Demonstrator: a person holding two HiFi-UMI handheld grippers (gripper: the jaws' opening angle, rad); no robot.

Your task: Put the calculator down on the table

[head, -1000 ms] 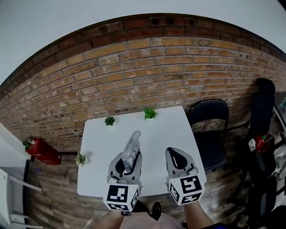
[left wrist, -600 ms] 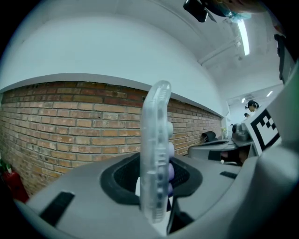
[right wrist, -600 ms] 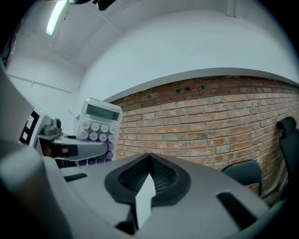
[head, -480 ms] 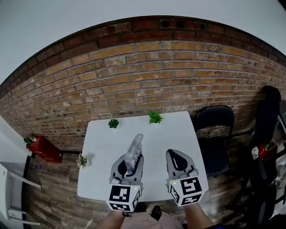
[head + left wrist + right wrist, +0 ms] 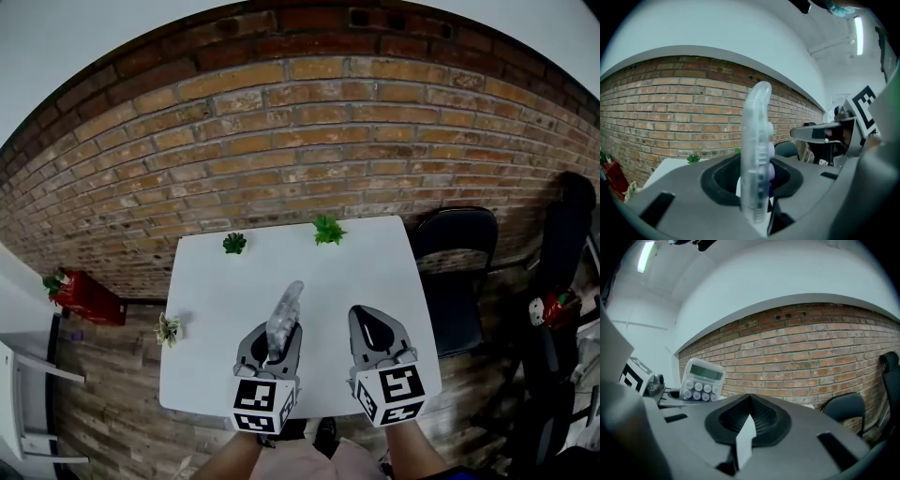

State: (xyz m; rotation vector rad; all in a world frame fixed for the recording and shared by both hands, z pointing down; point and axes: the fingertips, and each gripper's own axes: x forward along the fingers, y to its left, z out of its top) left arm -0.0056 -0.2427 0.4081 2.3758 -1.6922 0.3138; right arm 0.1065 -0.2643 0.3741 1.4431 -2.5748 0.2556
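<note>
calculator (image 5: 757, 154): pinched at its lower end by the left gripper, standing on edge. it hung over the near half of the table and was not lying on it.
long axis: ran up and forward out of the jaws toward the table's far edge, with the key face turned to the right gripper's side.
left gripper (image 5: 271, 349): pads pressed on the calculator's back and key face.
right gripper (image 5: 376, 337): jaws pressed together with nothing between them, beside the left one and apart from the calculator.
table (image 5: 211, 300): white, bare surface ahead of both grippers.
plants (image 5: 327, 230): two, at the far edge, well clear.
judgement: the left hand alone carried it. setting it down probably needed the raised far end lowered first.
</note>
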